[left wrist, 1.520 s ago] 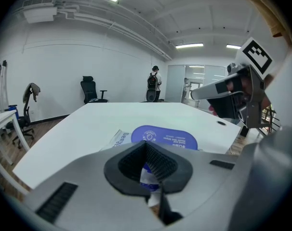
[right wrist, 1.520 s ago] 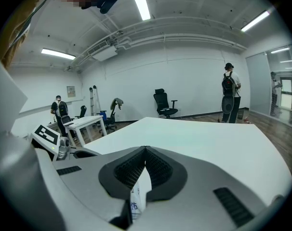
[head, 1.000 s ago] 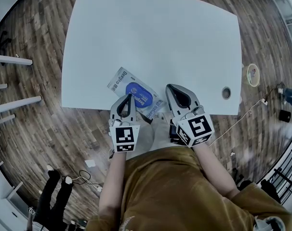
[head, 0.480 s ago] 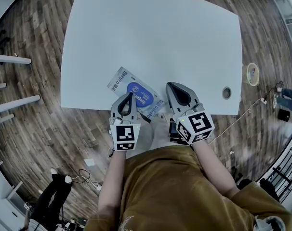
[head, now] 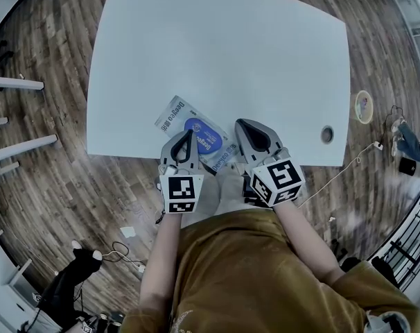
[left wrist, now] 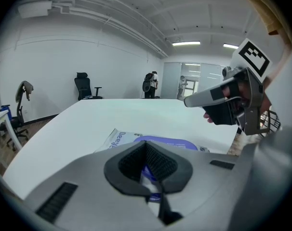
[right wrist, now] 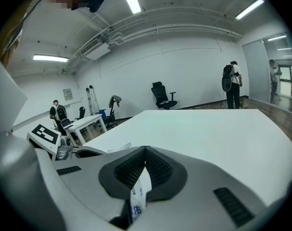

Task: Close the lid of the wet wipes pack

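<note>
Clamped together, the right gripper's point(right wrist: 145, 154) jaws pinch a white printed strip of the wet wipes pack point(right wrist: 135, 192), which stands upright in the slit between the pads. The left gripper's point(left wrist: 146, 147) jaws are also drawn together at the tips. The pack's blue and white show through the gap behind them, but I cannot tell whether they nip the film or only sit over it.

Just beyond those tips the blue lid point(left wrist: 171, 142) lies flat on the pack point(left wrist: 116, 139), with no raised flap visible. In the head view the pack point(head: 174, 115) lies slantwise at the lower middle of the frame, near the white table's point(head: 217, 54) near edge, with both grippers at its near end. By my reading the lid is already down, or very nearly. At most, a firm press to seat it is left, then letting go.
</note>
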The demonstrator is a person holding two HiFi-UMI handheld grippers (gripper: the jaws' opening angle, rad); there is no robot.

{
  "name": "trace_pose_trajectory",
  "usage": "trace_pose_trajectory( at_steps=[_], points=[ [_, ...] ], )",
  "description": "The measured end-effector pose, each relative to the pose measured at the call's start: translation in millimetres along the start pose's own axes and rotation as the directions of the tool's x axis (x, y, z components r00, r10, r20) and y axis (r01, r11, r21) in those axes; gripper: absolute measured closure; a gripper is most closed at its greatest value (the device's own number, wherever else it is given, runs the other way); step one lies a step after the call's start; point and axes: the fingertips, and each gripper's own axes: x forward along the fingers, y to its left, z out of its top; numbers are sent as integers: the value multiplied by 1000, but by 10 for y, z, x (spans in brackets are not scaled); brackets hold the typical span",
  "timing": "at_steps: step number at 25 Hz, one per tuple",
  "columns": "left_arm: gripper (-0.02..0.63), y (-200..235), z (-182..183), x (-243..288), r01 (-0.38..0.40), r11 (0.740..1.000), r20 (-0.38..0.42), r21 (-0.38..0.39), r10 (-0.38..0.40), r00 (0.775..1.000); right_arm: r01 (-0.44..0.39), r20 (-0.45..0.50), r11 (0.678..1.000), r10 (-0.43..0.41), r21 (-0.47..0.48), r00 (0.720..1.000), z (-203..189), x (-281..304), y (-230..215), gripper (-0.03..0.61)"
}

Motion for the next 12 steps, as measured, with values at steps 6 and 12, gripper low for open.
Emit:
trace_pose_trajectory(
  at_steps=[6, 12],
  points=[
    [617, 12, -43, 56, 17, 1000, -19, -4, -17, 1000, -60, -54, 991, 54, -119, 997, -159, 125, 187, 572],
    [617, 19, -90, 91, 26, 1000, -44, -4, -26, 999, -133, -104, 978, 117, -161, 988, -331, 244, 402, 572]
  ],
)
